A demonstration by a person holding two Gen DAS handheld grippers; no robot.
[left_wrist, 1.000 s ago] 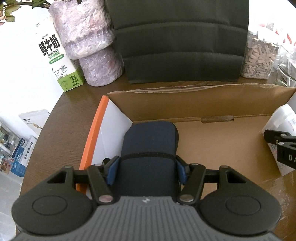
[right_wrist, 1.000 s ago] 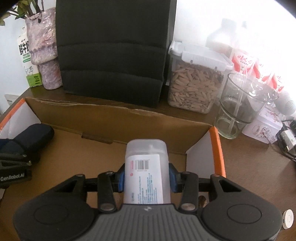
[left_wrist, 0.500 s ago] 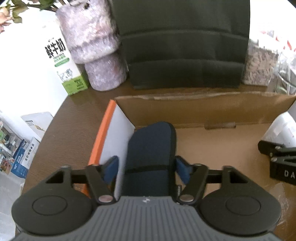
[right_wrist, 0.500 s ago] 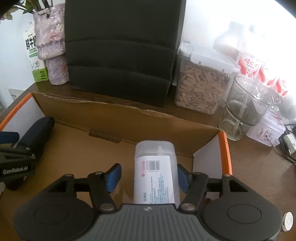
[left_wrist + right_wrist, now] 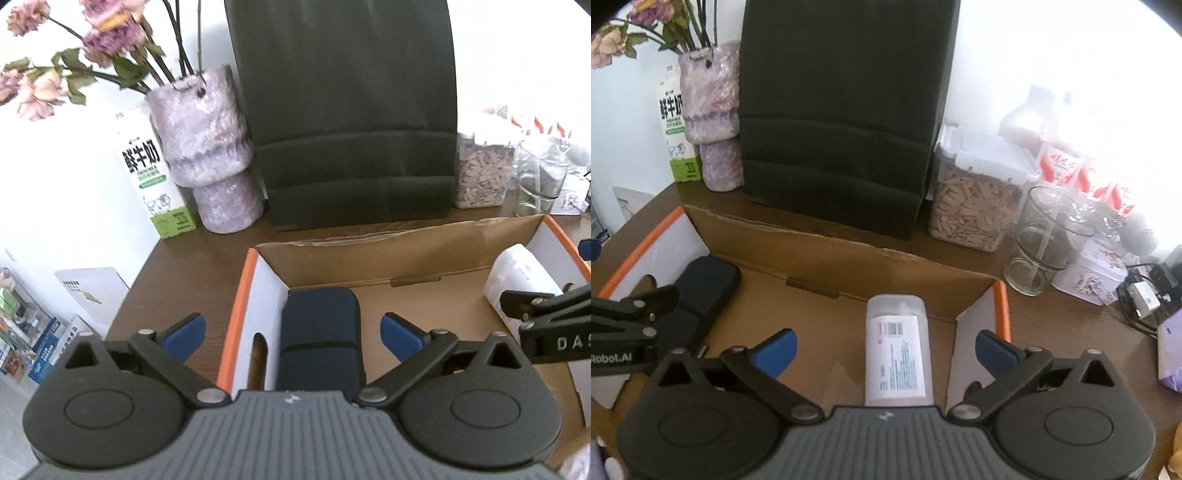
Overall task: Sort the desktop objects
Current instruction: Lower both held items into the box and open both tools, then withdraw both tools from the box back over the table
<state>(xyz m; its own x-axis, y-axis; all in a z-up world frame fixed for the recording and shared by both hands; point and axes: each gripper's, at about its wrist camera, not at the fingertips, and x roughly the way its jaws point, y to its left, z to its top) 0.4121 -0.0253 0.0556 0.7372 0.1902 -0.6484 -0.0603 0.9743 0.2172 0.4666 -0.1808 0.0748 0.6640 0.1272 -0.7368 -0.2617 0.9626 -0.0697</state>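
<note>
Left wrist view: the left gripper (image 5: 291,330) stands fully spread, its jaws having just been opening, released from the dark blue case (image 5: 320,339), which lies between them but untouched against the left end wall of the cardboard box (image 5: 369,266); the case looks soft-sided and light, best taken across its long flanks near the elastic band. Right wrist view: the right gripper (image 5: 886,350) is likewise released, jaws just opened, with the white labelled bottle (image 5: 897,350) lying flat between them near the box's right end, apparently light, stiff, smooth plastic, likely slippery, best gripped across the middle of its body.
</note>
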